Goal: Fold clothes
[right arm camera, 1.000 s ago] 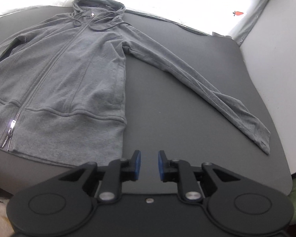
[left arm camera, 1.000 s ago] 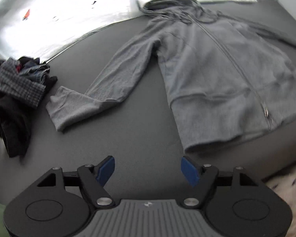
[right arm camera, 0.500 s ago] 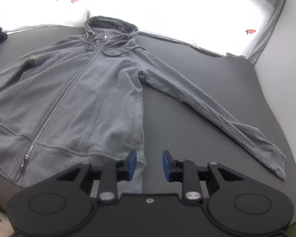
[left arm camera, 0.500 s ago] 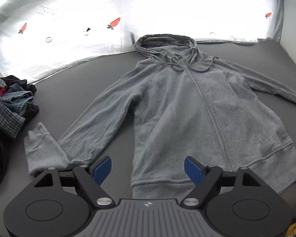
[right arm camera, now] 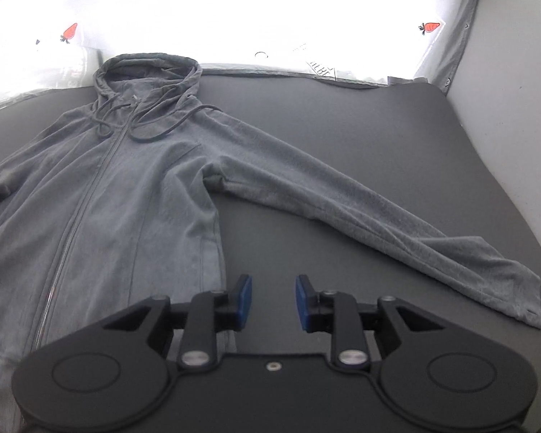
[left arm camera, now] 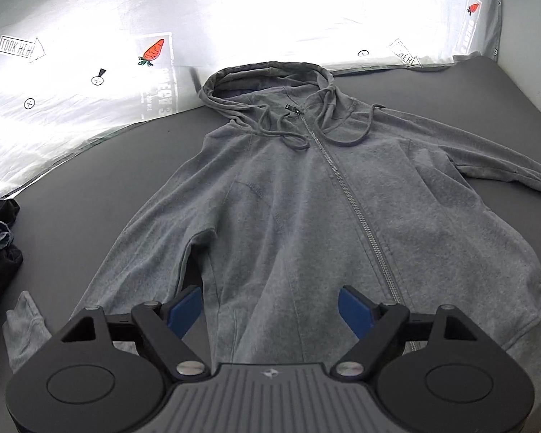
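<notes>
My left tongs (left arm camera: 269, 311) gape over the grey zip hoodie's (left arm camera: 306, 216) hem; my right tongs (right arm camera: 273, 302), narrowly apart, sit lower centre, right of its side seam.

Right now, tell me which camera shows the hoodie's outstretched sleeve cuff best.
The right wrist view: the outstretched sleeve lies whole across the dark mat, cuff included. The left wrist view shows only its upper part, cut off at the frame edge.

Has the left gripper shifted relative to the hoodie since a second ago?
Yes. The left gripper moved from beside the hem to over the hoodie, jaws opening, empty.
</notes>
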Available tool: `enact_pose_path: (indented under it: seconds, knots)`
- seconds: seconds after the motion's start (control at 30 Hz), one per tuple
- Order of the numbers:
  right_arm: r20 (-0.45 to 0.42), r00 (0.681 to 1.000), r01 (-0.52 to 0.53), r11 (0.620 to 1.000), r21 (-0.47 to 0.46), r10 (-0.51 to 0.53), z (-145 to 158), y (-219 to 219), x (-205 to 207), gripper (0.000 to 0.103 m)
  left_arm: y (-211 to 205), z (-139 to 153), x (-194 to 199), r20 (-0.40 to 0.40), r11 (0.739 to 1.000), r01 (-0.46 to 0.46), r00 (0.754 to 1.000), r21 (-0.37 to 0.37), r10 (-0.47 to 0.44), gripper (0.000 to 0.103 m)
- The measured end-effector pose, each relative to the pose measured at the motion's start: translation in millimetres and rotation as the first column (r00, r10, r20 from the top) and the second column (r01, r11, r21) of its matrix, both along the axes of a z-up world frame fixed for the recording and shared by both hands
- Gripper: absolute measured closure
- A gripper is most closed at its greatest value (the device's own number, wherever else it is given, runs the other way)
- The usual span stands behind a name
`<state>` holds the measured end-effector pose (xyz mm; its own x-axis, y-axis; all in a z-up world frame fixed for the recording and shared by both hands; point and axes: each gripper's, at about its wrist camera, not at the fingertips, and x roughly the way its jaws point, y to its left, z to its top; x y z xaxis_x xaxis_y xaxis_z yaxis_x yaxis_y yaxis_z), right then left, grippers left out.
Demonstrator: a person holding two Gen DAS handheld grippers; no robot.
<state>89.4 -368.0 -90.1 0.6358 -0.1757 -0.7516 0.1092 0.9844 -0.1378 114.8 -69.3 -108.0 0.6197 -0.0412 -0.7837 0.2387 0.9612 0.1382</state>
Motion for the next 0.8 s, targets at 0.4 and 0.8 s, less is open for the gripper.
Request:
enact_pose_path:
  seconds: [0.4,0.8]
  knots:
    - [0.027,1.000,-0.015,0.971,0.240,0.008,-6.4,36.4,214.7,0.076,7.5,-38.0,146.3,-0.144,0.983,-0.121,0.984,-0.137,0.101,0.016]
    - [0.075,0.988,-0.140,0.989,0.049,0.136,-42.9,103.9,254.4,0.100,15.3,-67.3,161.8,-0.184,0.985,-0.140,0.976,-0.102,0.120,0.008]
